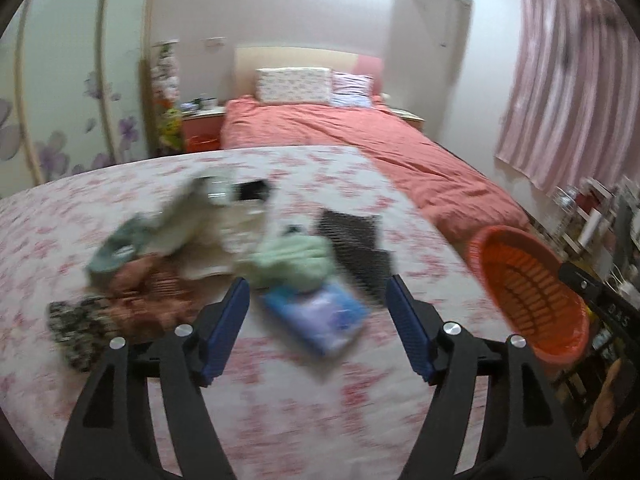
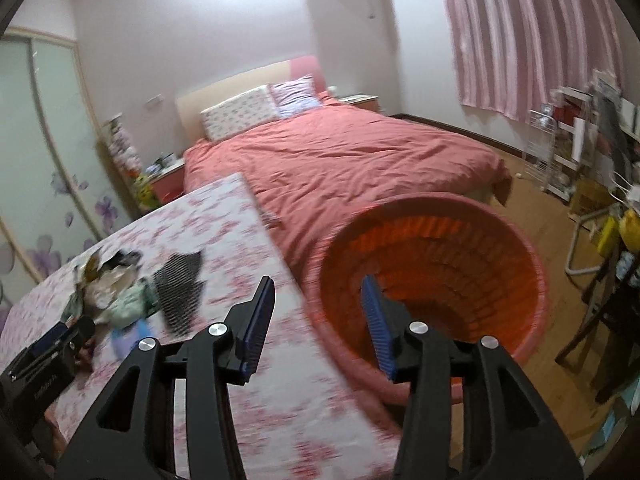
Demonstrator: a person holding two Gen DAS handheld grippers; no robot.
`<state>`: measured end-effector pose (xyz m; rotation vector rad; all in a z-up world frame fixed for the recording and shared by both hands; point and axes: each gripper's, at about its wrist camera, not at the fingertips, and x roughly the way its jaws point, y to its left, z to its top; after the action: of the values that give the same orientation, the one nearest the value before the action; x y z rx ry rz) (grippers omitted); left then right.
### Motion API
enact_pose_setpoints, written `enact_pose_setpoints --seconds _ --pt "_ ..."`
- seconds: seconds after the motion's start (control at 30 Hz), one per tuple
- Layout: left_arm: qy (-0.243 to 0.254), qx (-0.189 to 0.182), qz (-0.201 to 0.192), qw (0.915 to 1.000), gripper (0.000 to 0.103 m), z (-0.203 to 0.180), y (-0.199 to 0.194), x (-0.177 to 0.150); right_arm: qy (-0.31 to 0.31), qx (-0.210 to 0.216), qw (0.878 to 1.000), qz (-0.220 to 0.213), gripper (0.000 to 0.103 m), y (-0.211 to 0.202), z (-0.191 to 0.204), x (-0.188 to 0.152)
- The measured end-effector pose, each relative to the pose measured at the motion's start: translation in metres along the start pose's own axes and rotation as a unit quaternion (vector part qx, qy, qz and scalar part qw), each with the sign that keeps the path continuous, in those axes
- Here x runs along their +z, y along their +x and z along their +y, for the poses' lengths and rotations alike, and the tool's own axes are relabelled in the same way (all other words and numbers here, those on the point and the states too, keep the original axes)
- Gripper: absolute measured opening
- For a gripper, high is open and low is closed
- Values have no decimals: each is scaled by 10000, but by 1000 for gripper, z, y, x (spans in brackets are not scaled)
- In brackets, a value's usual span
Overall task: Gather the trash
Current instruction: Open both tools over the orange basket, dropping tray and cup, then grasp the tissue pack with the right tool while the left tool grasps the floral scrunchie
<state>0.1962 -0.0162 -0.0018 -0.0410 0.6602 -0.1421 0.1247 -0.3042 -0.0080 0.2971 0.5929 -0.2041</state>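
A heap of trash lies on the floral-clothed table: a blue packet, a pale green wad, a black mesh piece, brown wrappers. My left gripper is open and empty, its jaws either side of the blue packet, just above it. An orange slatted basket hangs off the table's right edge. In the right wrist view my right gripper is open, its right finger over the basket's near rim; whether it grips the rim I cannot tell. The left gripper's body shows at the left there.
A bed with a red cover lies beyond the table. Pink curtains, a white wire rack and cluttered shelves stand at the right. A flowered wardrobe is at the left. Wooden floor lies below the basket.
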Motion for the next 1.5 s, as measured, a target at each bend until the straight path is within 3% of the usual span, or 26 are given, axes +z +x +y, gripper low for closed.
enact_pose_setpoints --seconds 0.27,0.6,0.8,1.03,1.13,1.17,1.37,1.5 --pt "-430 806 -90 9958 74 84 -21 -7 -629 555 9958 376 48 13 67 -18" --pt "-943 1262 -23 9875 77 158 -31 -21 -1373 1056 9807 905 63 40 143 -45" --pt "-981 1277 11 9869 79 171 -32 -29 -1617 1055 9741 1173 75 60 166 -51" --pt "-1056 1221 185 9867 79 180 -25 -36 -1937 940 9650 1497 76 79 183 -60" --pt "-1112 1180 260 9864 79 184 -21 -38 -1999 908 9630 1561 74 80 185 -64" --pt "-1144 1158 293 9862 79 185 -20 -39 -2005 922 9631 1543 67 79 186 -64" --pt "-1266 1025 469 9855 79 187 -10 -42 -1983 967 9631 1539 63 75 184 -64" --pt "-1370 915 581 9846 71 189 -1 -41 -1951 1016 9644 1470 61 65 181 -65"
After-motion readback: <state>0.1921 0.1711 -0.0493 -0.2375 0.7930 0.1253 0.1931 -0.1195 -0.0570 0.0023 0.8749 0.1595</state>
